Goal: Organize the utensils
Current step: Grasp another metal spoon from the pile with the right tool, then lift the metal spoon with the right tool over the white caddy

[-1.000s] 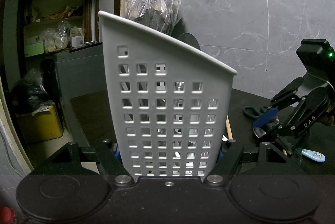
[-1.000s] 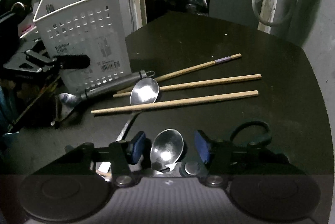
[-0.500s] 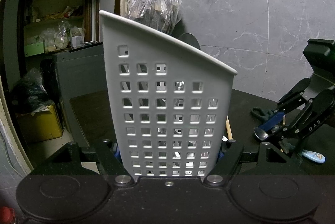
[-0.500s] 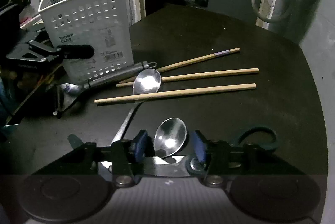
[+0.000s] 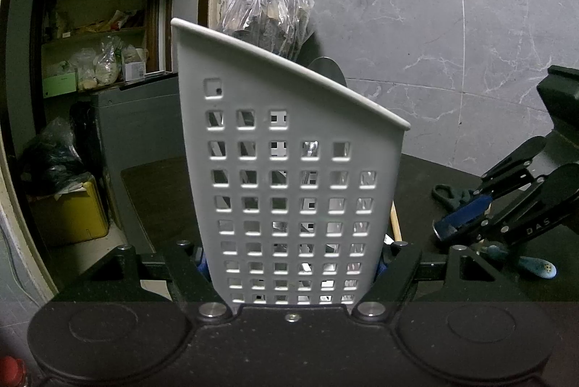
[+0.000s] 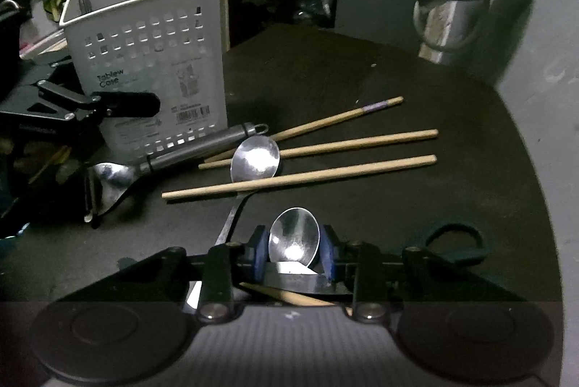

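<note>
My right hand-held gripper (image 6: 294,251) is closing around the bowl of a small polished steel spoon (image 6: 294,240) lying on the dark surface (image 6: 380,79). The spoon sits between the blue pads (image 6: 261,253); I cannot tell whether they press on it yet. To grip well, I judge the pads should meet the bowl's two edges evenly, low and square, since the curved metal could squirt out. A wooden stick and a flat blade lie just under the jaws, so I should lift straight up and avoid dragging them.

Farther out lies a second steel spoon (image 6: 255,157), crossed by the nearest of three wooden chopsticks (image 6: 300,178). To its left lies a grey-handled steel peeler (image 6: 119,175), with a dark scissor handle (image 6: 457,238) at the near right.

My left hand-held gripper (image 5: 291,269) is clamped on the base of the white perforated plastic utensil caddy (image 6: 152,61), which stands upright at the far left of the surface. I should hold it steady so the spoon can drop in from above, handle down.
</note>
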